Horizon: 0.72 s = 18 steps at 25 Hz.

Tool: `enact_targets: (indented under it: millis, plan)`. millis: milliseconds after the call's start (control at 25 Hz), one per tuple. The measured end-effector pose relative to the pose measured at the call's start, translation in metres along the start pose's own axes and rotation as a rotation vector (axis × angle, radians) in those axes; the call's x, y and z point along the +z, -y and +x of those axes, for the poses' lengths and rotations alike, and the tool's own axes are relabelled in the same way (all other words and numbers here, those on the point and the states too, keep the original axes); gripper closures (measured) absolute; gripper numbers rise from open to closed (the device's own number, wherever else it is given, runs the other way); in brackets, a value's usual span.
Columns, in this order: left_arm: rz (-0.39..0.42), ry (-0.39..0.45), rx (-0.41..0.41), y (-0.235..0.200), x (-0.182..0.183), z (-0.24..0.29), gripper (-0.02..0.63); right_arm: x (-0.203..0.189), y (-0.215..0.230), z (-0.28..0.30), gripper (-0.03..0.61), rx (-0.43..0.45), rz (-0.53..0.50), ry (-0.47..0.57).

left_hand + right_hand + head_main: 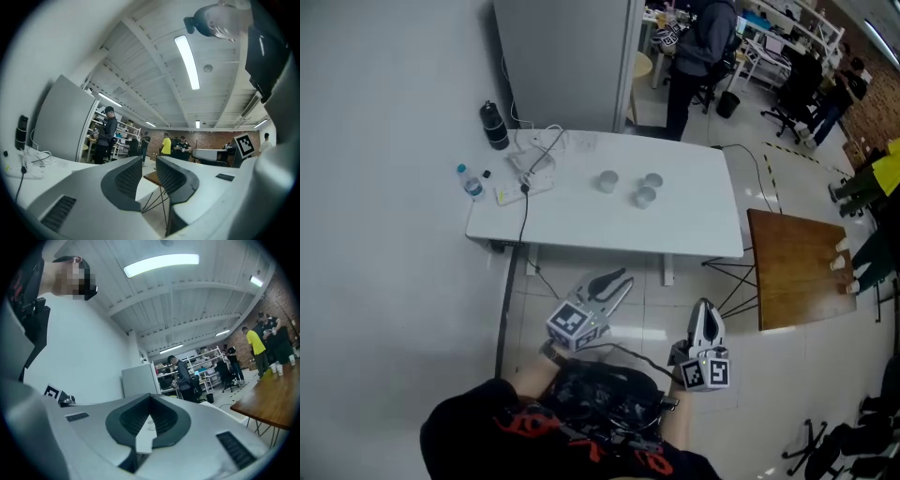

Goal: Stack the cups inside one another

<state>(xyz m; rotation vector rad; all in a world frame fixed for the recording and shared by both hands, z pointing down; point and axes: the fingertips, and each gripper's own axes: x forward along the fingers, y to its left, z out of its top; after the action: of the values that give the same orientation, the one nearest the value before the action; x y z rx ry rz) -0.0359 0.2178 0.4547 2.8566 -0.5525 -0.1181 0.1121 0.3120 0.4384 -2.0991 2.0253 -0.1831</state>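
Three small grey cups stand apart near the middle of the white table (694, 225): one on the left (607, 181), one at the back right (652, 180), one in front of it (645, 197). Both grippers hang in front of the table's near edge, over the floor, well short of the cups. My left gripper (622, 281) (149, 171) is open, with nothing between its dark ribbed pads (129, 178). My right gripper (704, 307) (151, 401) is shut, its tips meeting and nothing held. Both point level toward the table.
A black bottle (494, 125), a small water bottle (471, 182) and a power strip with cables (534, 173) lie at the table's left end. A grey cabinet (562, 56) stands behind the table, a wooden table (797, 267) to its right. People stand at the back.
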Motion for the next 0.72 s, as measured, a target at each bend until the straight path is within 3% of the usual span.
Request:
enact_targets:
  millis: [480, 720]
  plan:
    - [-0.011, 0.003, 0.318, -0.14, -0.003, 0.002, 0.515, -0.046, -0.009, 0.17, 0.572, 0.257, 0.052, -0.107]
    - [0.012, 0.023, 0.431, -0.207, 0.032, 0.044, 0.515, -0.041, -0.01, 0.27, 0.572, 0.386, 0.042, -0.144]
